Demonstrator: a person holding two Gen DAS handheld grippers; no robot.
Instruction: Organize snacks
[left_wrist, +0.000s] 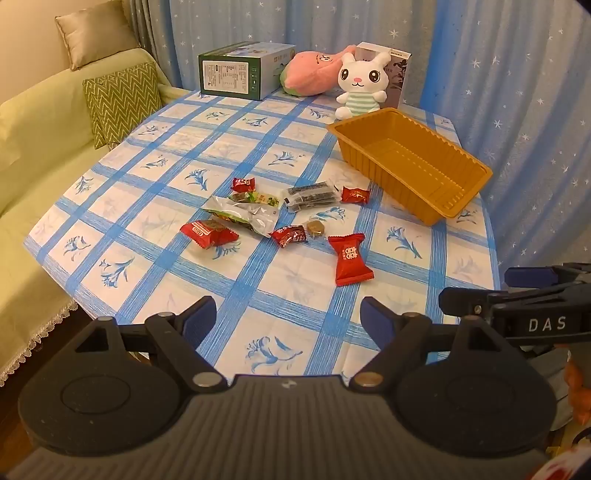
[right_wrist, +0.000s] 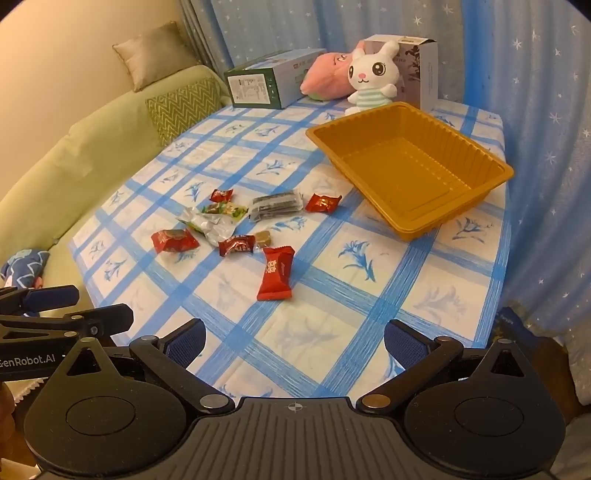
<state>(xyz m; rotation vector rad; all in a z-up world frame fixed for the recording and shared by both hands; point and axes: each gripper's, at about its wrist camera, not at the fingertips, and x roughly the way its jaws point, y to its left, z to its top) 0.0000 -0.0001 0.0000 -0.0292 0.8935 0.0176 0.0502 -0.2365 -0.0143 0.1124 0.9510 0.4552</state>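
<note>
Several wrapped snacks lie loose in the middle of the blue-checked table (left_wrist: 280, 295): a large red packet (left_wrist: 349, 259) (right_wrist: 276, 274) nearest me, smaller red candies (left_wrist: 208, 232) (right_wrist: 173, 240), a silver-green wrapper (left_wrist: 243, 216) (right_wrist: 208, 223), a dark bar pack (left_wrist: 310, 195) (right_wrist: 275, 205). An empty orange tray (left_wrist: 373, 127) (right_wrist: 491, 184) stands to the right. My left gripper (left_wrist: 288, 319) is open and empty above the near table edge. My right gripper (right_wrist: 294, 341) is open and empty, beside it.
At the table's far end stand a green box (left_wrist: 236, 72) (right_wrist: 258, 86), a pink plush (left_wrist: 314, 72), a white rabbit plush (left_wrist: 360, 83) (right_wrist: 373, 77) and a white box (right_wrist: 421, 62). A green sofa (left_wrist: 33, 147) with cushions runs along the left. Blue curtains hang behind.
</note>
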